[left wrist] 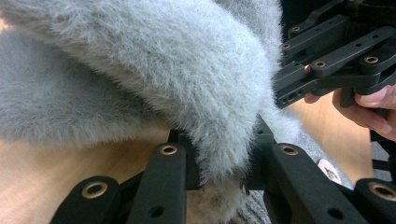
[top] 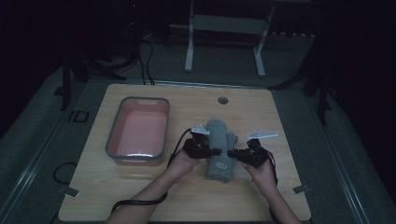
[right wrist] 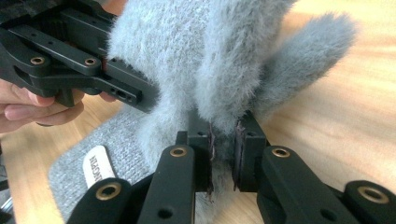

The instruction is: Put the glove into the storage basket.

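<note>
Wooden table [top: 140,186] bears a pink tub [top: 139,132] beside the grey mitten [top: 221,149], both grippers' jaws clamped on it.

On the worktop [top: 140,200] the tub [top: 112,135] sits to the left, well apart from the mitten [top: 219,140]. The mitten lies right of centre, between the left gripper [top: 212,150] and right gripper [top: 236,154], each clamped on 1 edge.

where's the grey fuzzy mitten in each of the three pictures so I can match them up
High view: the grey mitten lies right of centre on the table, between both grippers.
Left gripper view: its fuzzy edge is pinched between the jaws, bottom centre.
Right gripper view: its fuzzy edge is pinched between the jaws, centre.
Shared landmark: the white label on the knit cuff, also at and.
</note>
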`<state>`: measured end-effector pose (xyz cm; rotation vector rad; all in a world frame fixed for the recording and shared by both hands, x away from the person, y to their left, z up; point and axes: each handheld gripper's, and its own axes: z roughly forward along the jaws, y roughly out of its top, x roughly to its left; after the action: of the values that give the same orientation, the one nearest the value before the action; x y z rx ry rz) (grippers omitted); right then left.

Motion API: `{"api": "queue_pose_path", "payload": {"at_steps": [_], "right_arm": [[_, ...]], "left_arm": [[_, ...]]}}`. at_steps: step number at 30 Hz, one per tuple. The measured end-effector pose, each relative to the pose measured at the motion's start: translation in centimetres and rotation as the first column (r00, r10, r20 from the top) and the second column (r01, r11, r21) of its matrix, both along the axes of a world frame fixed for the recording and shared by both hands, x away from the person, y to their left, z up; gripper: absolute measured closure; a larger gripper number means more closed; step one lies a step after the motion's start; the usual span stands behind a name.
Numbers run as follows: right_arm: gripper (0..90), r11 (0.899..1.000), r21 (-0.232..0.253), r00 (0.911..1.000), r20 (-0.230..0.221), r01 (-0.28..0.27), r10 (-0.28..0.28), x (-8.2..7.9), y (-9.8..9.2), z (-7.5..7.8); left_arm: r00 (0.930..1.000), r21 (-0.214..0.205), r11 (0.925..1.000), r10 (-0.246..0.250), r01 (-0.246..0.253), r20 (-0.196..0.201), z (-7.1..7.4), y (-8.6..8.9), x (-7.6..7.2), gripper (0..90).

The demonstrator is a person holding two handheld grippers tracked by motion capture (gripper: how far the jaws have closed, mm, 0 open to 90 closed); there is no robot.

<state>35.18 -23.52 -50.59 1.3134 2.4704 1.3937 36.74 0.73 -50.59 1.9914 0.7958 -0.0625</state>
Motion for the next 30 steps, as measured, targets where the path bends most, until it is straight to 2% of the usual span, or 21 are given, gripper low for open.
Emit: {"api": "queue_pose_path", "payload": {"at_steps": [2,5,8,11,19,30], "right_arm": [[80.2,1.000,-0.003,1.0000,0.010,-0.001,0.001,-0.1,0.1,0.4],[80.3,1.000,0.012,0.9991,0.043,-0.004,0.003,-0.3,0.4,2.1],[80.3,1.000,0.028,0.9978,0.066,-0.002,0.000,-0.3,0.6,3.3],[80.5,0.999,0.038,0.9968,0.080,0.001,-0.004,-0.1,1.1,4.2],[80.7,0.997,0.076,0.9957,0.091,0.006,-0.013,1.1,3.0,6.0],[80.9,0.994,0.097,0.9948,0.096,-0.044,0.035,3.4,8.2,7.9]], "left_arm": [[1.0000,-0.004,1.0000,-0.003,0.003,0.003,0.5,0.1,0.0,75.7],[0.9991,-0.007,0.9996,-0.026,0.027,0.033,2.3,0.7,0.3,75.7],[0.9962,0.007,0.9987,-0.051,0.051,0.070,3.6,1.1,0.6,75.7],[0.9938,0.020,0.9978,-0.064,0.063,0.090,4.6,1.6,1.0,75.6],[0.9912,0.043,0.9985,-0.039,0.033,0.127,6.8,3.7,1.9,75.6],[0.9893,0.061,0.9977,0.021,-0.030,0.145,9.0,9.1,2.8,75.6]]}}
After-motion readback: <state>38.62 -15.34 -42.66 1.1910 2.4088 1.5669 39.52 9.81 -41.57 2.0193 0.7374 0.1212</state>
